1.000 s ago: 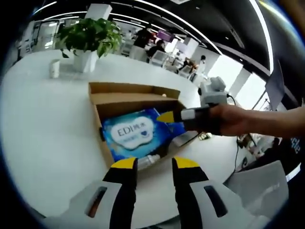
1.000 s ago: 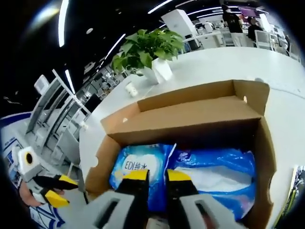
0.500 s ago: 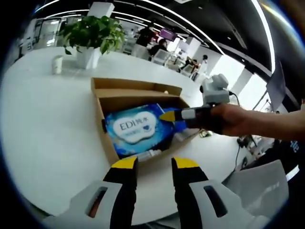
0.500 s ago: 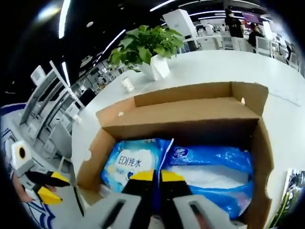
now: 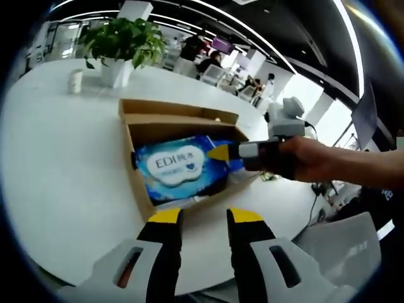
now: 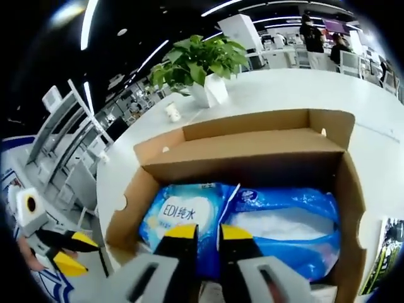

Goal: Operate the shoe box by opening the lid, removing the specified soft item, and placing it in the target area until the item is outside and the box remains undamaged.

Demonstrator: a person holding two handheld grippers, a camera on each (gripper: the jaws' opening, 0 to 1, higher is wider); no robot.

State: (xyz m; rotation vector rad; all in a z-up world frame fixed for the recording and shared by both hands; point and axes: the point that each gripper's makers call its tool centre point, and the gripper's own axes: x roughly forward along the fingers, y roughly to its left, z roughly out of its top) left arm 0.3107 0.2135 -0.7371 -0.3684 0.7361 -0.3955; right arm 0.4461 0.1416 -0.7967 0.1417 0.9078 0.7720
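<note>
Two soft packs lie side by side inside the open shoe box (image 6: 252, 161), which rests on the white worktop (image 5: 57, 158). The box is plain brown cardboard; its lid flap stands folded back at the far side, and the walls look unbent. The left pack (image 6: 180, 214) is glossy blue film with a white cloud-shaped label reading "EDI" beside some characters. The right pack (image 6: 284, 230) is blue film with a pale, whitish middle and a small logo near its far left corner. Both packs sit low against the box floor, the two touching along a crease between them.

In the right gripper view, the right tool (image 6: 200, 232) hovers over the near edge of the packs, its yellow-tipped jaws a narrow gap apart and gripping nothing. In the left gripper view it (image 5: 218, 152) reaches in from the right, held by a hand (image 5: 315, 158), its tip over the right part of the box.

The left tool (image 5: 205, 216) is held off the near side of the box above the worktop, jaws parted and empty. A potted plant (image 5: 123, 47) and a small white cup (image 5: 75, 81) stand at the far left of the worktop.
</note>
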